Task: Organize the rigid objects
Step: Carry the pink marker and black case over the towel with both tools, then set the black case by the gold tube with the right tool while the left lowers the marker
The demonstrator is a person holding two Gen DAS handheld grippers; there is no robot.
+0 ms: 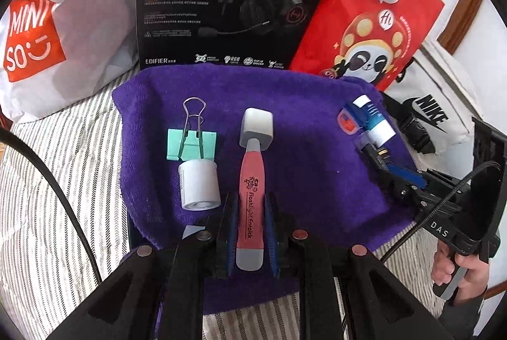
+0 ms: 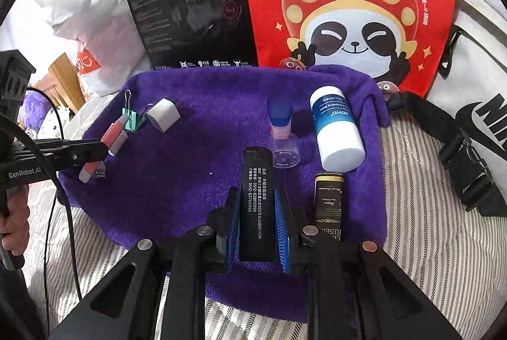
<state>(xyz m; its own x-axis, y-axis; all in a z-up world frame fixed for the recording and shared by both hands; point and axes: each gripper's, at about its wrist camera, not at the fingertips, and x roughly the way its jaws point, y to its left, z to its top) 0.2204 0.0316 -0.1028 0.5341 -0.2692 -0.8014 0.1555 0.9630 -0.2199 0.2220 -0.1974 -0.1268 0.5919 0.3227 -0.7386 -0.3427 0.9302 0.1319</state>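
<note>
My left gripper (image 1: 250, 222) clamps the pink flashlight (image 1: 252, 181), my right gripper (image 2: 256, 226) the black lighter (image 2: 256, 200). I judge both must next go down in a row on the purple towel (image 1: 301, 150).

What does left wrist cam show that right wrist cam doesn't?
Left wrist only: the small white cylindrical jar beside the left gripper, which is shut on the pink flashlight.

Right wrist only: the dark gold-trimmed tube beside the right gripper, which is shut on the black lighter.

Both: purple towel, mint-green binder clip, white-and-blue bottle.
</note>
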